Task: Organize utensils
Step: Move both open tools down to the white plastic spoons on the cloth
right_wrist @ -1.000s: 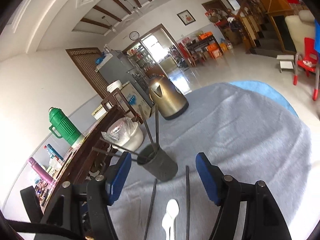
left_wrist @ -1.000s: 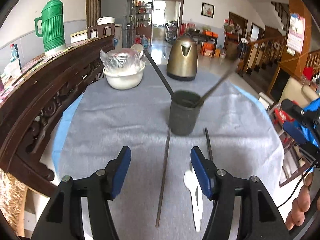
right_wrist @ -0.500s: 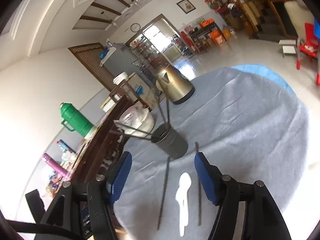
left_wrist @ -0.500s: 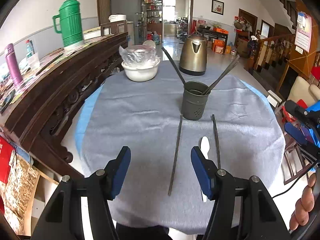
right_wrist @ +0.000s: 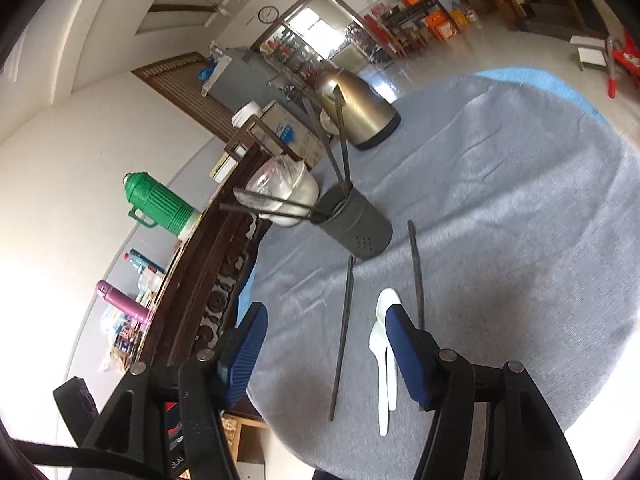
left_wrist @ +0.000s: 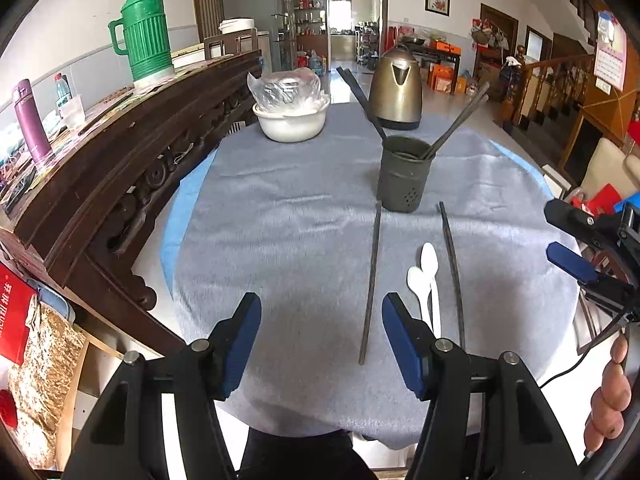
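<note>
Both claws empty, jaws apart; right claw [right_wrist: 322, 354] has just narrowed, dipping toward 2 white spoons [left_wrist: 424, 280] | 2 chopsticks [left_wrist: 370, 280] lie beside them on worktop [left_wrist: 280, 208], short of holder [left_wrist: 404, 178] | left claw [left_wrist: 320, 338] has backed off.

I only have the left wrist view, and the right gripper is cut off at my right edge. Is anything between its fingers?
Observer: No. The right gripper is open. Its jaws have just been closing slightly on nothing. Only the grey cloth and one loose dark chopstick show through the gap.
Operator: My left gripper hides the handles of the two white plastic spoons. Where do they end?
Observer: The white plastic spoons lie side by side, and both handles end on the cloth, short of its near edge.
</note>
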### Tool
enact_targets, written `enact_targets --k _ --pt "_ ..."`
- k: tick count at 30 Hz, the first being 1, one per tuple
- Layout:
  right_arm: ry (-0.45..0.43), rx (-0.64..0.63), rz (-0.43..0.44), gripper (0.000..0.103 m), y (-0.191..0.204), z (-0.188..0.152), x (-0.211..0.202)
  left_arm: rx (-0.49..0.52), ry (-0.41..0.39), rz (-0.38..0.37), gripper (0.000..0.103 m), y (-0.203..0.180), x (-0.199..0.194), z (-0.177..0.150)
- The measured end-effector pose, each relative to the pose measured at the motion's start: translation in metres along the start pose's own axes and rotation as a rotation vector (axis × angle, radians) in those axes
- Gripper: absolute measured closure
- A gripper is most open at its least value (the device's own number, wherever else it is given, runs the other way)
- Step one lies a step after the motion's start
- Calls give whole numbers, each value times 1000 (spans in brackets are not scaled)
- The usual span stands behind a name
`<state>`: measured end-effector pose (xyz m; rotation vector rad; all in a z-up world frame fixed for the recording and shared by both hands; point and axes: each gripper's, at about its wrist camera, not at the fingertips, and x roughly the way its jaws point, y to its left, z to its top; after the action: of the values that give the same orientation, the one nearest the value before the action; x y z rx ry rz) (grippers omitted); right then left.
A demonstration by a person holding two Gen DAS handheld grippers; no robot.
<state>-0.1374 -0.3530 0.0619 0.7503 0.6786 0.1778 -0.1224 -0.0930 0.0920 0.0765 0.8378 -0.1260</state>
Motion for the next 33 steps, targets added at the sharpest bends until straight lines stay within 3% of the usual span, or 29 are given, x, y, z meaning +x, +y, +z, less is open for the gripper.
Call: enact_targets --k 4,7,9,15,29,33 --pt "72 40 44 40 -10 -1 18 3 3 1 39 1 5 -1" --pt "123 66 48 58 -22 -4 37 2 22 8 39 2 13 -3" --pt "164 103 53 61 -31 -8 52 0 38 8 39 3 18 -6" --pt "211 100 -7 61 -37 -14 85 -6 68 10 39 9 27 -12" --pt "311 42 -228 58 -47 7 168 -33 140 -2 39 34 68 -20" --pt "326 7 -255 52 -45 11 177 -37 155 -11 39 36 80 -18"
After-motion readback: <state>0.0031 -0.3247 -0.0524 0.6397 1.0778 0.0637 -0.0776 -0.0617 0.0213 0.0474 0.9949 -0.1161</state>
